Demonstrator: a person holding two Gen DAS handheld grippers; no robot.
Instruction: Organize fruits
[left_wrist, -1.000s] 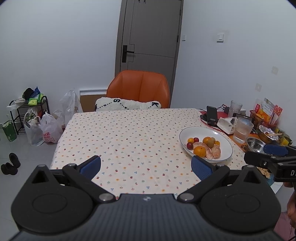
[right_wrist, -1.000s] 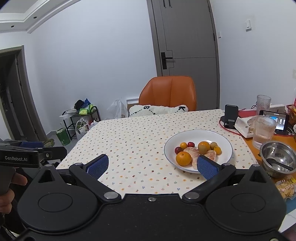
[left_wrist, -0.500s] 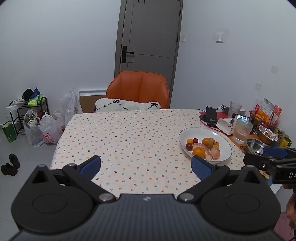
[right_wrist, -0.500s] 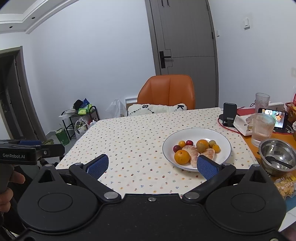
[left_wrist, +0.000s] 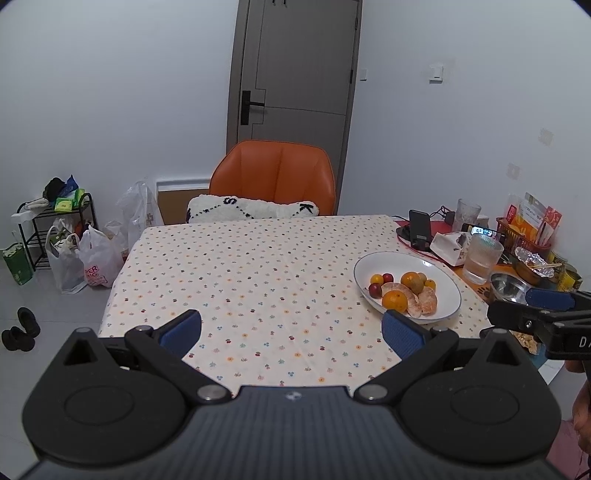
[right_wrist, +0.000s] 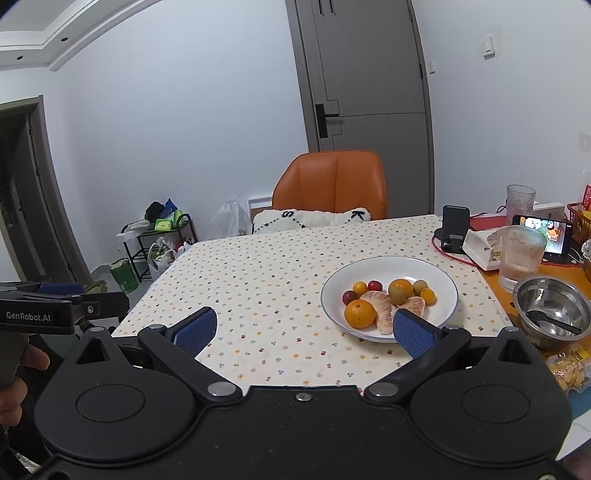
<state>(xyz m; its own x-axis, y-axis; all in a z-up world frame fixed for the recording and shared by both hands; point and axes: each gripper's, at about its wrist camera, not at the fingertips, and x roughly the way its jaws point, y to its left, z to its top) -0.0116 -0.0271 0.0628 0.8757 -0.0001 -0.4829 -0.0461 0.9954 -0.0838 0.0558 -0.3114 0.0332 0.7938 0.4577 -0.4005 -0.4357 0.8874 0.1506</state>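
Now, fruit: piled on the white plate (right_wrist: 447, 291) at the table's right side.
Orange (right_wrist: 359, 314): firm, round; pinch across its middle.
Peeled segments (right_wrist: 380, 308): soft, squeeze lightly.
Left gripper (left_wrist: 291, 334): fingers spread, empty.
Right gripper (right_wrist: 303, 330): fingers spread, empty.

Past my fingers I see a table under a dotted tablecloth (left_wrist: 251, 266), and at its far edge an orange chair (left_wrist: 275, 171) with a white cushion (left_wrist: 253, 208) on the seat. Behind the chair stands a grey door (left_wrist: 299, 74). Off to the left of my fingers, on the floor, sit plastic bags (left_wrist: 92, 262) beside a small black rack (left_wrist: 55, 221). To the right of my fingers stand a ribbed glass (right_wrist: 521, 256) and, nearer, a steel bowl (right_wrist: 552, 310) with a dark spoon in it.
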